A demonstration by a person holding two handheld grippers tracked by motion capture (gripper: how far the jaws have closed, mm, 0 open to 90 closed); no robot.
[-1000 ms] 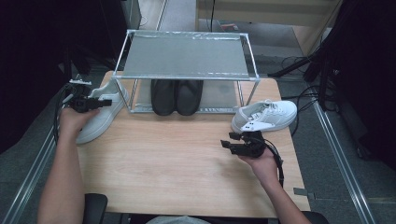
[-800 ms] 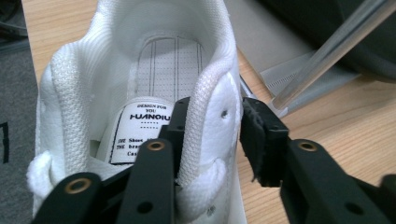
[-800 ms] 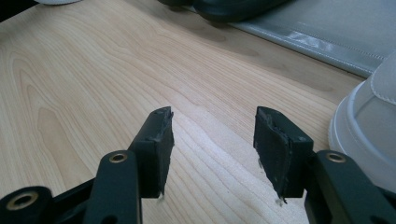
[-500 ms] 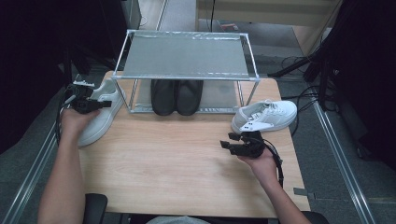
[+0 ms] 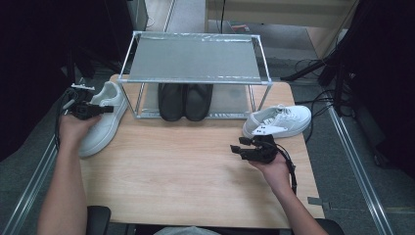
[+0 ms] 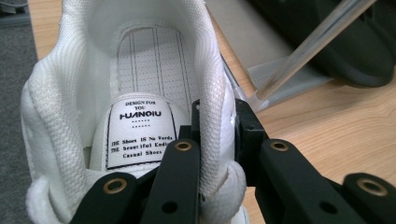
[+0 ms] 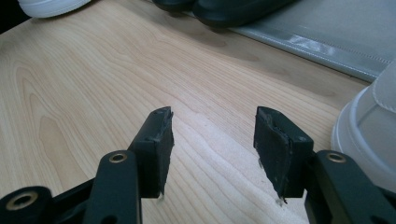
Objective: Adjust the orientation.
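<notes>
I am working over a pale wooden counter (image 5: 186, 166) with visible grain, its surface bare in the middle. Grey floor and metal rails flank it on both sides; beyond, the room falls into darkness, with cables and stands barely readable at the right.

At the back stands a metal-framed rack with a grey mesh top shelf (image 5: 195, 58). A pair of black shoes (image 5: 185, 101) sits beneath it, toes partly hidden by the shelf.

My left claw (image 5: 100, 109) has just been closing and is now clamped on the padded collar wall of the white mesh sneaker (image 6: 140, 70), which lies at the counter's left edge beside the rack's leg. One jaw sits inside the shoe, the other outside. The insole label is partly legible; the toe is cut off in the left gripper view.

My right claw (image 7: 212, 149) hangs with jaws apart over bare wood, holding nothing. A second white sneaker (image 5: 279, 120) rests just beyond it, apart.
</notes>
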